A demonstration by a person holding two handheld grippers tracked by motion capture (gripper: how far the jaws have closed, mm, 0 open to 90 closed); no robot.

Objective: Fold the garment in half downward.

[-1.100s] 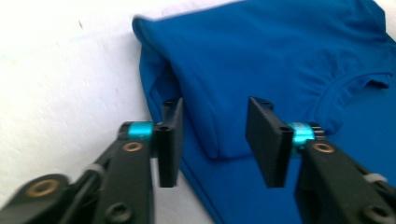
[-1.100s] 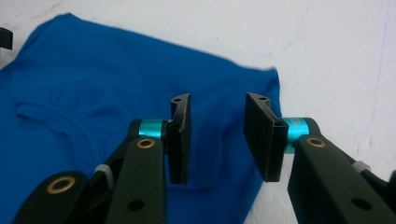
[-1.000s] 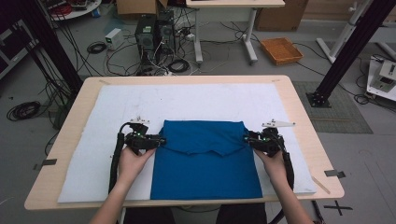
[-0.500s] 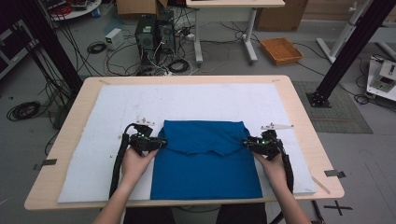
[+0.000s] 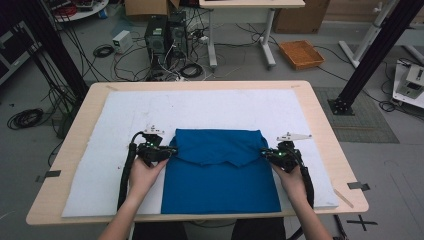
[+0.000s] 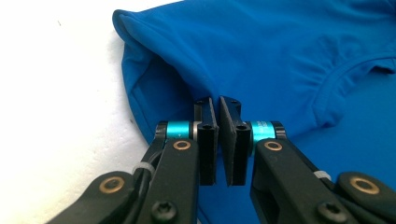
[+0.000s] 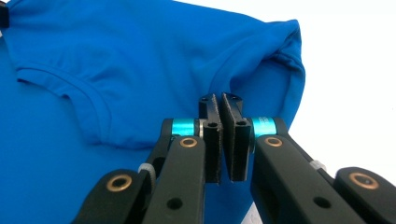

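A blue shirt (image 5: 220,175) lies folded on the white mat, its neckline flap turned down across the middle. My left gripper (image 5: 172,150) sits at the shirt's left edge. In the left gripper view its jaws (image 6: 218,100) have just been closing and now pinch a fold of the blue fabric (image 6: 261,51). My right gripper (image 5: 263,154) is at the shirt's right edge. In the right gripper view its jaws (image 7: 218,98) have also just closed, with a fold of the shirt (image 7: 140,56) between the pads. Both hands rest low on the mat.
The white mat (image 5: 100,150) covers most of the wooden table (image 5: 325,115). Bare mat stretches behind the shirt and to both sides. Beyond the table are computer towers, cables and an orange tray (image 5: 301,53) on the floor.
The jaws of both grippers have closed onto the shirt's side edges. The hands have stayed where they were and the shirt lies as before.
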